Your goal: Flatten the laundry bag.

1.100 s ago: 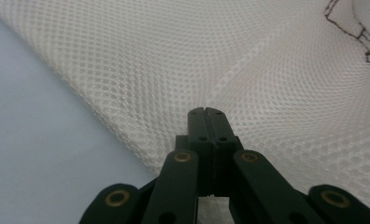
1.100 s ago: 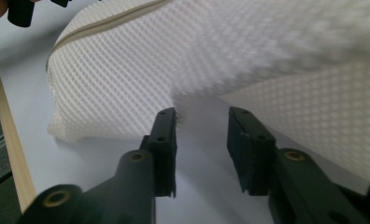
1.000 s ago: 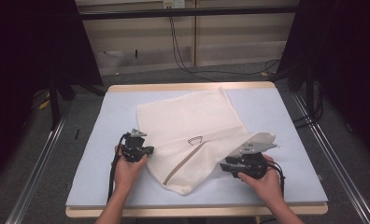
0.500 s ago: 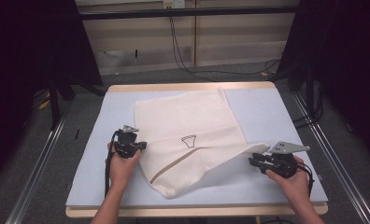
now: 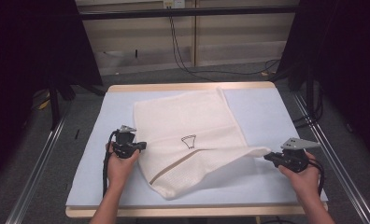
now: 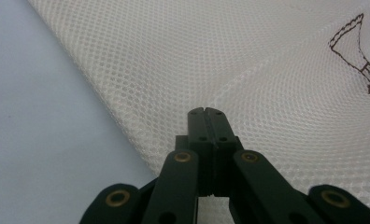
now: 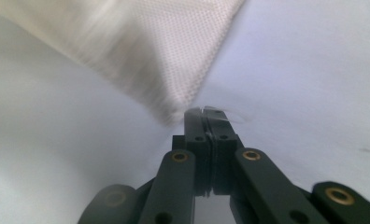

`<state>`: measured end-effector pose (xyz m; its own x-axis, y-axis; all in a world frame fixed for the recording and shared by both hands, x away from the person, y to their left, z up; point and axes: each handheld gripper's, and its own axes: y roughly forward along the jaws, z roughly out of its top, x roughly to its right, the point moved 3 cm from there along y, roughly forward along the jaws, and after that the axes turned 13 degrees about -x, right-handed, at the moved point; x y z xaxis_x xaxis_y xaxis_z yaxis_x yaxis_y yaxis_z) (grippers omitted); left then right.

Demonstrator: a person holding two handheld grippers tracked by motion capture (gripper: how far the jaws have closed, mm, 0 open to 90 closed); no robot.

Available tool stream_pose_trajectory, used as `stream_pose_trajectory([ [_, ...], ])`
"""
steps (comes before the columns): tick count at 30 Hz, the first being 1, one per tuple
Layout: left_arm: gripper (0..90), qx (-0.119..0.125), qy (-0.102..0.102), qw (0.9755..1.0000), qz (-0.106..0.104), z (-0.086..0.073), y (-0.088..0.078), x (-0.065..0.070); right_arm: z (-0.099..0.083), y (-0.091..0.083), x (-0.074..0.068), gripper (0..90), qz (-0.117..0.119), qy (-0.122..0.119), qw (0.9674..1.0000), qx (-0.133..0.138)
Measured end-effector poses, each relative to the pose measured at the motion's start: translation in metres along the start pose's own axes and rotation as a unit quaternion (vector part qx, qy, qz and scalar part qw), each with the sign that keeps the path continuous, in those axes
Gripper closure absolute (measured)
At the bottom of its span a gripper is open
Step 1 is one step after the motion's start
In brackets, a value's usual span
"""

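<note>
Two grippers work the mesh cloth (image 5: 188, 140) mid-table: the left gripper (image 5: 137, 146), jaws together, pins its nine-o'clock edge; the right gripper (image 5: 270, 157) has just been closing, jaws together beside the four-o'clock corner. Advice: pull low and level, left steady.

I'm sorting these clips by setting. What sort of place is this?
Probably a lab recording bay, not a home: a padded table under an overhead bar, dark curtains either side, cables down the back wall.

Left tool (image 5: 137, 146) jaws together; right tool (image 5: 269, 157) jaws just closing, forearms apart.
</note>
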<state>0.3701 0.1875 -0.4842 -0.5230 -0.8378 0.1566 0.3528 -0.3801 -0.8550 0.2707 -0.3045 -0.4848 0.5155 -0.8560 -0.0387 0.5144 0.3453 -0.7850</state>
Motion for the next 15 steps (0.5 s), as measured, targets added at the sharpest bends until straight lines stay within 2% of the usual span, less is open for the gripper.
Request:
stream_pose_trajectory([
  [2,89.9,0.004,-0.005,0.9999,-0.008,0.000,0.000,0.001,0.000,-0.001,0.004,88.3,-0.007,0.005,1.0000,0.001],
  [3,89.5,0.000,0.001,1.0000,-0.004,-0.001,-0.002,0.000,0.001,-0.001,0.004,87.6,-0.007,0.008,0.9999,0.005],
  [6,88.0,0.002,-0.007,0.9999,-0.014,-0.002,-0.003,0.001,0.004,0.000,0.005,83.5,-0.006,0.011,0.9999,0.009],
  [7,86.2,-0.003,0.000,0.9999,-0.011,-0.003,-0.005,0.000,0.005,0.001,0.005,80.8,-0.004,0.012,0.9999,0.010],
  [8,83.8,0.003,-0.007,0.9998,-0.017,-0.003,-0.006,0.002,0.006,0.000,0.007,79.2,-0.007,0.017,0.9997,0.015],
  [9,79.6,0.002,-0.005,0.9997,-0.022,-0.004,-0.009,0.002,0.007,0.000,0.009,77.6,-0.006,0.023,0.9995,0.022],
  [11,76.4,0.001,-0.004,0.9997,-0.026,-0.005,-0.011,0.004,0.009,-0.002,0.015,76.4,-0.018,0.025,0.9992,0.027],
  [13,71.6,-0.005,0.001,0.9996,-0.027,-0.007,-0.014,0.006,0.011,-0.005,0.019,73.9,-0.012,0.029,0.9988,0.037],
  [14,67.6,-0.002,-0.006,0.9995,-0.032,-0.007,-0.014,0.007,0.013,-0.005,0.020,71.5,-0.009,0.029,0.9987,0.041],
  [15,61.9,-0.006,-0.003,0.9994,-0.035,-0.008,-0.015,0.007,0.015,-0.004,0.020,67.9,0.001,0.030,0.9987,0.041],
])
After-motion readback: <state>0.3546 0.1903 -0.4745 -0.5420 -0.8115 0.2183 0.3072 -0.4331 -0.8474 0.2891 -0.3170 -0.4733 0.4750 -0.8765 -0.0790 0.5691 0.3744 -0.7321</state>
